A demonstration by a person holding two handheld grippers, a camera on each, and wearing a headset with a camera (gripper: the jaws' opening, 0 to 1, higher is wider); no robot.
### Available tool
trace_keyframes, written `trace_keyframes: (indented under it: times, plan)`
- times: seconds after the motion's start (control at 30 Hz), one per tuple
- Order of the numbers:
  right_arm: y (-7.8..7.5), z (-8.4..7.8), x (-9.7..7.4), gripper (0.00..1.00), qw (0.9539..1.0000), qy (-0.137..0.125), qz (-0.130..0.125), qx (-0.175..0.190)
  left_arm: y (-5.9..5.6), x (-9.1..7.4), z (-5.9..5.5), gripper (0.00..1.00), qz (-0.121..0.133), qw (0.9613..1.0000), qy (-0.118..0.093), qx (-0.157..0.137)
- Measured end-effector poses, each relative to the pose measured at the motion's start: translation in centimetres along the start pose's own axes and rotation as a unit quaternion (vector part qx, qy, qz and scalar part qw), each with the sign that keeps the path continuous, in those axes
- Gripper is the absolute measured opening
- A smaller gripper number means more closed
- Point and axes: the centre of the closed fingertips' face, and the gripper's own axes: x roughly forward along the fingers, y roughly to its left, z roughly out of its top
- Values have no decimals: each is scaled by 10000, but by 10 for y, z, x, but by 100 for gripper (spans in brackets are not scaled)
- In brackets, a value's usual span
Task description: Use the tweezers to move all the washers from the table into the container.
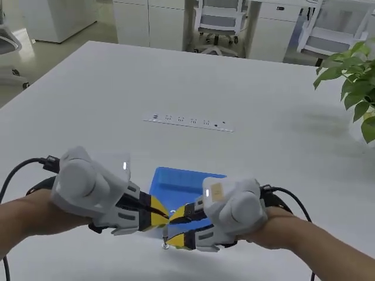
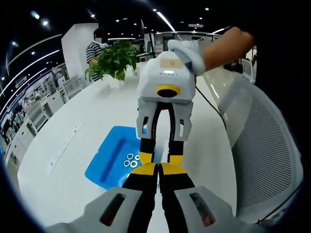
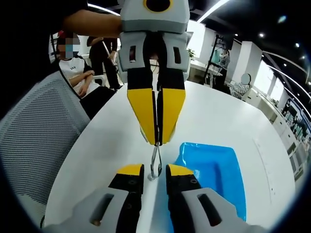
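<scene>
Steel tweezers (image 3: 156,162) sit clamped in the left tongs (image 3: 156,141), tips down at the counter (image 3: 112,145) beside the blue container's (image 3: 214,170) near edge. The right tongs (image 3: 155,171) stand apart, astride them. Washers (image 2: 131,161) in the container look thin, light and slippery; best pinched across the rim.

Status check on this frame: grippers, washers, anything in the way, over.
Left gripper shut on tweezers. Right gripper open, jaws flanking the tweezers' tips. A few washers already in blue container, which sits just beside the tips.
</scene>
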Motion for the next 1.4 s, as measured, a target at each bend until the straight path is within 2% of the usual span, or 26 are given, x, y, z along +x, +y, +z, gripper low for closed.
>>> trace_keyframes:
  times: [0.3, 0.7, 0.9, 1.07, 1.23, 1.33, 1.4]
  plan:
    - [0, -1, 7, 10, 9998, 81, 182, -16, -3, 1, 1, 5, -66, 9999, 21, 84]
    - [1, -1, 8, 8, 9996, 176, 201, -28, -2, 1, 0, 5, -7, 9998, 50, 185]
    - [1, -2, 7, 8, 9996, 203, 184, -8, -2, 0, 0, 6, 61, 9999, -24, 100]
    - [1, -2, 6, 8, 9996, 243, 173, 21, 2, -4, 5, 16, 166, 9994, -300, -89]
    - [0, 2, 3, 8, 9997, 195, 110, 96, 5, -10, 8, 31, 322, 9980, -495, -239]
    - [-2, 7, -1, 8, 9997, 143, 44, 170, 7, -15, 12, 39, 481, 9955, -708, -407]
    - [-2, 9, -3, 8, 9997, 120, 30, 194, 8, -17, 13, 47, 547, 9941, -789, -503]
